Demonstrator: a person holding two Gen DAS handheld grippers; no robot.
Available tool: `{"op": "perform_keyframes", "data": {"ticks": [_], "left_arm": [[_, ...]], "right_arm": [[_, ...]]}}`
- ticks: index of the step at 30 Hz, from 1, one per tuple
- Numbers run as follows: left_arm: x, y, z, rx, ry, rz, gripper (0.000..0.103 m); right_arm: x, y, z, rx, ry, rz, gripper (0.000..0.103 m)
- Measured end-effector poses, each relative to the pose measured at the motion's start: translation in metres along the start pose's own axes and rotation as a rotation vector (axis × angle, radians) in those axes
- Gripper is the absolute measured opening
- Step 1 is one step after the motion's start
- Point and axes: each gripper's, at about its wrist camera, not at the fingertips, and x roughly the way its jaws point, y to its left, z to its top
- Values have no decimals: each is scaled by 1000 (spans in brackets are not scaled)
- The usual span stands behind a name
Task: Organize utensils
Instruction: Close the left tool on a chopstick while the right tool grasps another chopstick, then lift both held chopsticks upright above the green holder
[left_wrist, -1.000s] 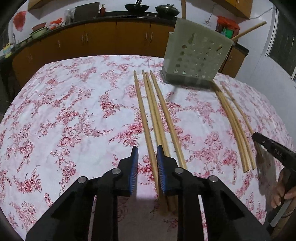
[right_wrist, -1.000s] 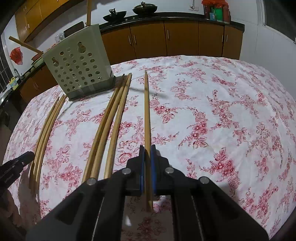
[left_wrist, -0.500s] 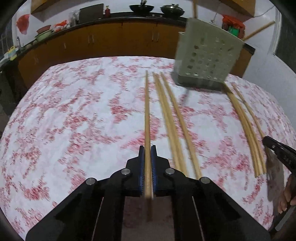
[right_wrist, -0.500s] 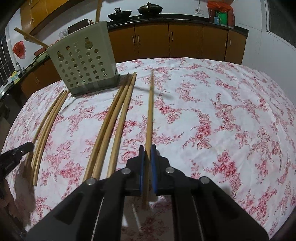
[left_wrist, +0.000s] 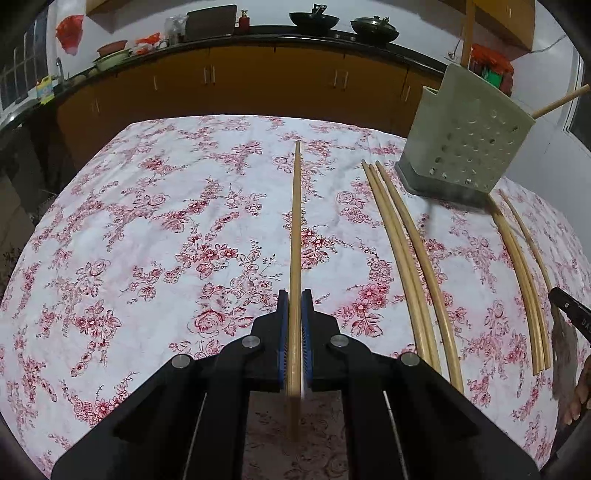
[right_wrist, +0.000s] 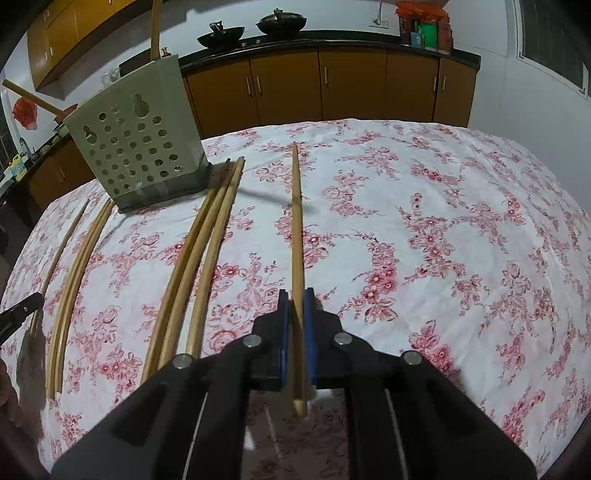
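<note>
1. Kitchen setting: orange-brown cabinets run behind a table covered with a white cloth printed with red flowers (left_wrist: 147, 240). A pale green perforated plastic utensil holder (left_wrist: 465, 147) stands at the far side, with two wooden sticks already poking out of its top.
2. Change noted: a second ago the left gripper (left_wrist: 294, 306) stood open above a group of four long, slender wooden sticks. It is now clamped on one long wooden stick (left_wrist: 296, 221), which runs straight forward between the blue pads.
3. Consequence: three wooden sticks (left_wrist: 406, 258) remain lying together just right of the held one, and a further bundle of sticks (left_wrist: 517, 266) lies beyond the holder's right side.
4. The right gripper (right_wrist: 295, 306) has stayed closed on a second long wooden stick (right_wrist: 296, 221) throughout. That stick casts a separate shadow on the cloth, which suggests it is raised.
5. Assessment: both grippers are loaded and neither stick is yet in the holder. The next stage is judged to be carrying them over and tipping each upright into the open top. Six sticks are left on the cloth, so the task is far from finished.
</note>
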Motion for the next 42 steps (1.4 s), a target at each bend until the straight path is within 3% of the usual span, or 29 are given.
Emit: {"op": "perform_keyframes", "data": {"ticks": [9,15,42], "left_arm": [[1,4,1,-17,1,-20,8],[-3,-1,-2,35,5,-6,8],[-9,-2,-5,84,15,0,8]], "right_arm": [[-2,1,-3,-6,1,-1,12],[-4,2,-5,-22,3,-2,12],[-12,-2,-4,-13,-11,-1,8]]}}
